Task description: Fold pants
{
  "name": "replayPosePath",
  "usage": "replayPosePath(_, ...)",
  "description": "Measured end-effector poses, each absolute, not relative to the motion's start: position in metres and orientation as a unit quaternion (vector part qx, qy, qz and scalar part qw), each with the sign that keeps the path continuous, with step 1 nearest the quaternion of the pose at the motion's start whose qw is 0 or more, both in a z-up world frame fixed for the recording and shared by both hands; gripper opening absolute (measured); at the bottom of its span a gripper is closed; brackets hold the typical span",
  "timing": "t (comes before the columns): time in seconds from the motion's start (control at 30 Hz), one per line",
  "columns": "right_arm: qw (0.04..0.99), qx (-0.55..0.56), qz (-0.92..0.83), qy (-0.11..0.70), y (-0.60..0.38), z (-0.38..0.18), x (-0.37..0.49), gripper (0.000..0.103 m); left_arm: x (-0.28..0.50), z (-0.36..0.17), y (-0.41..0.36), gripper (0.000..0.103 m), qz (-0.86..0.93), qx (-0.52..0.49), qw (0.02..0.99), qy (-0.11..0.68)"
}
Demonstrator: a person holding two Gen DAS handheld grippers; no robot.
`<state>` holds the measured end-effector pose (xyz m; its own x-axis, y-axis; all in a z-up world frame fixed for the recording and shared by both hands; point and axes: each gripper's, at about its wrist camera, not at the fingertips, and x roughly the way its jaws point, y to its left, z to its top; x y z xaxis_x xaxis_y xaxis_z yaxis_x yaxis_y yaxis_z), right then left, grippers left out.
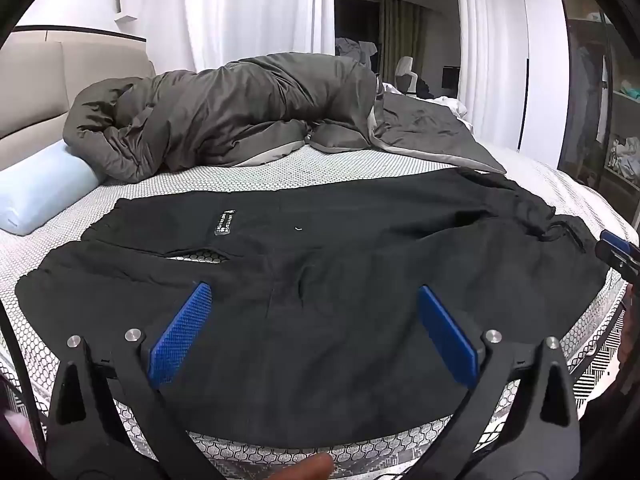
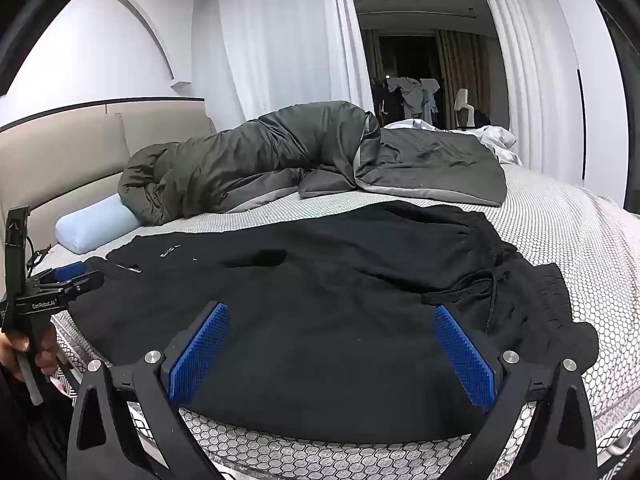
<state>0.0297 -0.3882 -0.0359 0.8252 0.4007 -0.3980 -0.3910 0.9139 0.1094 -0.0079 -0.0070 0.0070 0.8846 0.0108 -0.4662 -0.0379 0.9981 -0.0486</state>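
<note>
pants (image 1: 320, 280): black, spread flat across the bed (image 1: 280, 168), filling the frame's centre, waistband and drawstring at right | left gripper (image 1: 314, 312): jaws spread wide over the fabric, holding nothing | right gripper (image 2: 332, 328): likewise wide, empty | grey duvet (image 1: 224, 116): bunched behind, upper centre

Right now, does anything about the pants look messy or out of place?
Yes. The black pants lie mostly flat on the mattress, but the waistband end is bunched, with the drawstring trailing loose.
</note>
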Motion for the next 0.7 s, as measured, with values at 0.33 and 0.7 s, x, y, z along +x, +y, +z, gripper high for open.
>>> replayPosePath(0.33, 0.956, 0.012, 0.207, 0.21, -0.3887, -0.0369, 0.0292, 0.103, -0.0077, 0.0053, -0.0074, 0.102, 0.016, -0.024, 0.971, 0.238)
replayPosePath(0.7, 0.955, 0.012, 0.207, 0.211, -0.389, -0.0361, 0.0289, 0.103, -0.0084, 0.0055, -0.0095, 0.102, 0.016, -0.023, 0.971, 0.238)
